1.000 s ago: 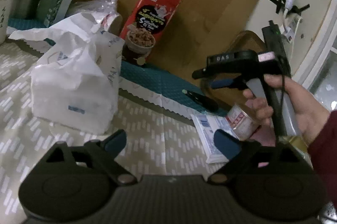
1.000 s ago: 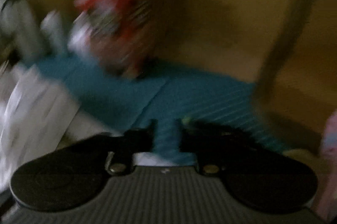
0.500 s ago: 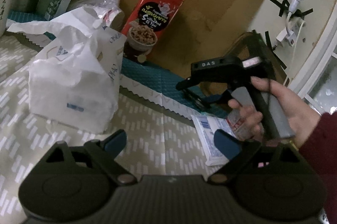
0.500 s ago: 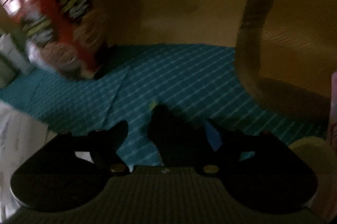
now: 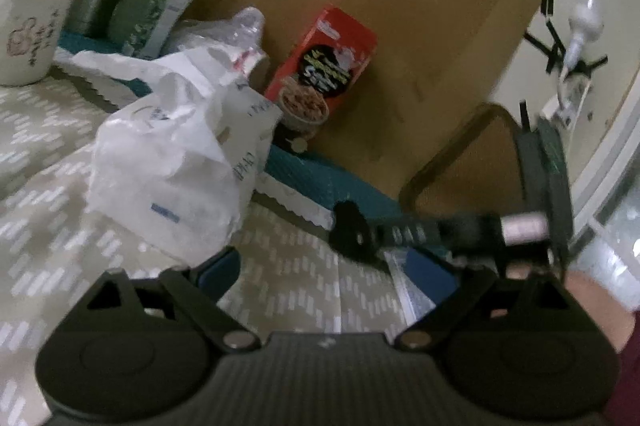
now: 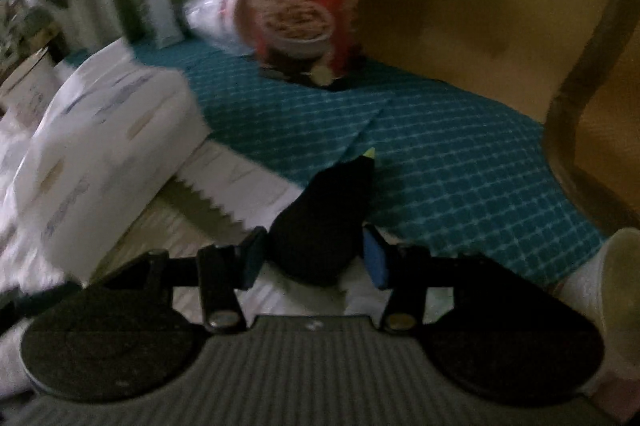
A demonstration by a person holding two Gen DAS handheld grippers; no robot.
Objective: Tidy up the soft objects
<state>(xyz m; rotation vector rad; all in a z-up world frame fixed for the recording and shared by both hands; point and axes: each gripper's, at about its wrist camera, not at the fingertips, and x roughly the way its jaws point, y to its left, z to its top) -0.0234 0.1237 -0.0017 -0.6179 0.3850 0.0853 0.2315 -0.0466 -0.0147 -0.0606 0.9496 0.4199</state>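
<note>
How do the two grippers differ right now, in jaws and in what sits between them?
The left gripper has its jaws spread wide with only bare tablecloth between them; the right gripper has narrower jaws, closing around a dark object. The left sits nearly level; the right tips down more steeply. Both have blue pads.

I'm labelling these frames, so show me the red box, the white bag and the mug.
red box point(image 5: 325, 65), left wrist view, on the middle of its printed front.
white bag point(image 5: 168, 149), left wrist view, on its crumpled side.
mug point(image 5: 28, 33), left wrist view, on its outer wall.
</note>
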